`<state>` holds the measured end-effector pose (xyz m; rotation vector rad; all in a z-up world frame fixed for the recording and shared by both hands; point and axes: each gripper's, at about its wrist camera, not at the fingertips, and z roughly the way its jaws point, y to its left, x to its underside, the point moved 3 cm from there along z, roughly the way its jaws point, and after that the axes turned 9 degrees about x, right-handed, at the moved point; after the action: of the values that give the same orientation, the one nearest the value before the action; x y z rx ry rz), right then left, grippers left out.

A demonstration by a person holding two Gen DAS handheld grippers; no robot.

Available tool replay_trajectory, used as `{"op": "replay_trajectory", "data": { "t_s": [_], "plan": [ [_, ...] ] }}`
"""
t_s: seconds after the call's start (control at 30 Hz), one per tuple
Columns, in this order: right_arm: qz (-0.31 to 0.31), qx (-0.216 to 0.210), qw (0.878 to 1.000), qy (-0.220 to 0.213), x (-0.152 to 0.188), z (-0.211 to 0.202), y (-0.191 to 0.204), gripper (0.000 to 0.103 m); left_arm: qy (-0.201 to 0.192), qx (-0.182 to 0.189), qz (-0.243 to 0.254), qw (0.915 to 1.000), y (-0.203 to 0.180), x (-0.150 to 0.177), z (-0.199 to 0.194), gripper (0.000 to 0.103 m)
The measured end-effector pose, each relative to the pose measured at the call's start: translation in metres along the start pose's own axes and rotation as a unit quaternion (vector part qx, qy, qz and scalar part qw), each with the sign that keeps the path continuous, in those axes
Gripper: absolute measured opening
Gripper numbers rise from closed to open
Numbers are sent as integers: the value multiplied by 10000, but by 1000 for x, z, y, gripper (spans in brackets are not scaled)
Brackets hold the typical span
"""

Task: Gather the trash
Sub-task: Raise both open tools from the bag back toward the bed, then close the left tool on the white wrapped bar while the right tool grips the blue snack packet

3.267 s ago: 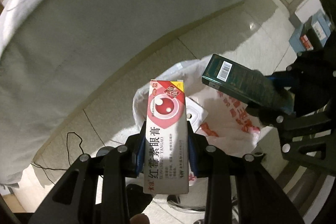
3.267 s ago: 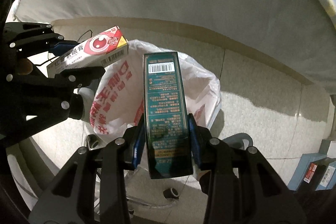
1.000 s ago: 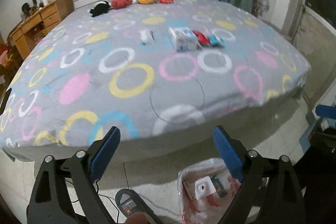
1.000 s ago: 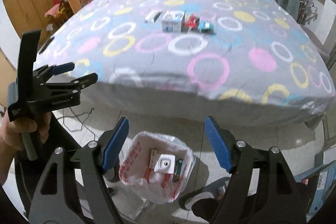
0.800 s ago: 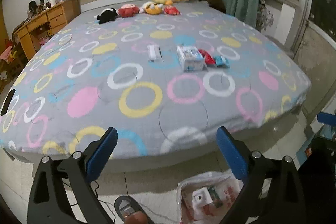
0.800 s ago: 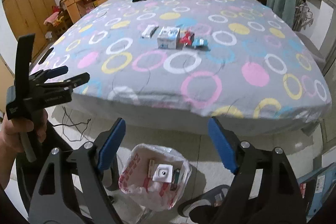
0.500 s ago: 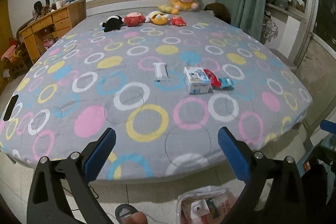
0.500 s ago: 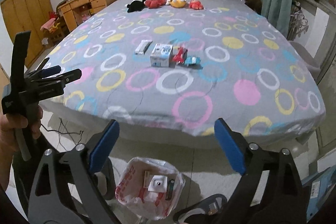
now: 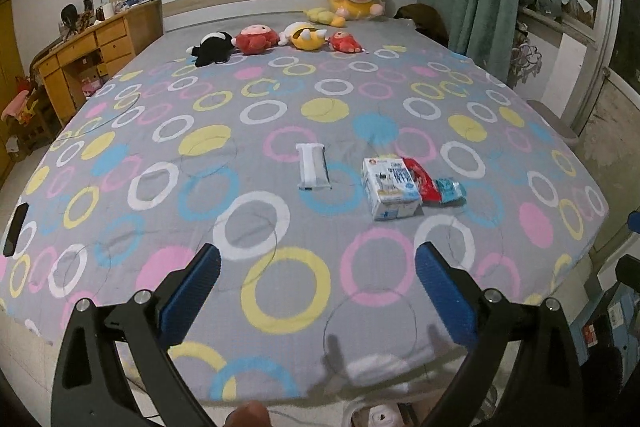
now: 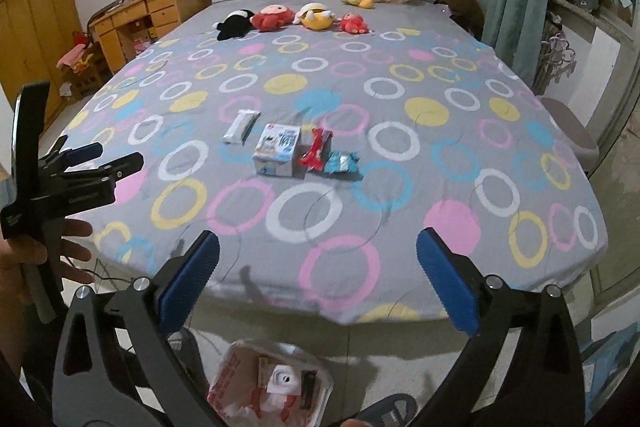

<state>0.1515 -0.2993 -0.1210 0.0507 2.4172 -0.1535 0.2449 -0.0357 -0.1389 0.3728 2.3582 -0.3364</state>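
The big grey bedspread with coloured rings (image 10: 400, 99) takes up nearly everything here, so reach is probably the main headache: the leftover trash sits out in the middle of it, well away from the near edge. Leaning in that far over a soft surface, I'd guess a finger could dig into the fabric and bunch it up instead of getting under anything.

Below the near edge, on the floor, is the white plastic bag with red print (image 10: 240, 387), its mouth open with a few boxes already inside. It's floppy, so a drop from too high or off to one side could miss the mouth or fold it shut.

On the bedspread, the white-and-blue carton (image 10: 278, 151) is the bulkiest piece. Touching its right side is the red crinkly wrapper (image 10: 316, 149), and right beside that the small blue foil wrapper (image 10: 340, 163). Those three are packed so tight that grabbing one likely nudges the others. The flat white wrapper (image 10: 241, 127) lies alone to the left with plenty of room around it, though it's thin and could slip out.

The left gripper (image 9: 316, 291) has its blue pads spread wide and nothing between them; the right gripper (image 10: 318, 287) is the same. Both hang near the foot edge, nothing crowding them.
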Motion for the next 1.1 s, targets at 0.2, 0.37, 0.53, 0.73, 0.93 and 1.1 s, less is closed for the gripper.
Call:
{"op": "replay_trajectory", "data": {
  "t_s": [0.2,0.37,0.53,0.73,0.93,1.1],
  "plan": [
    [96,77,9999,-102,-23,19,-4,96,-25,-57,1,10000,5,-26,22,95],
    [137,196,9996,-129,-37,38,-5,97,-39,-34,-5,10000,11,-45,43,95],
    [188,127,9997,-38,-50,58,-8,97,57,-122,83,9999,15,-57,75,95],
    [277,149,9991,291,-65,103,-14,97,391,-111,-135,9991,26,-64,117,95],
    [321,221,9969,684,-75,156,-20,97,647,-88,-206,9977,30,-70,155,95],
    [444,165,9932,1068,-79,201,-24,97,880,-112,-263,9957,34,-72,188,95]
  ]
}}
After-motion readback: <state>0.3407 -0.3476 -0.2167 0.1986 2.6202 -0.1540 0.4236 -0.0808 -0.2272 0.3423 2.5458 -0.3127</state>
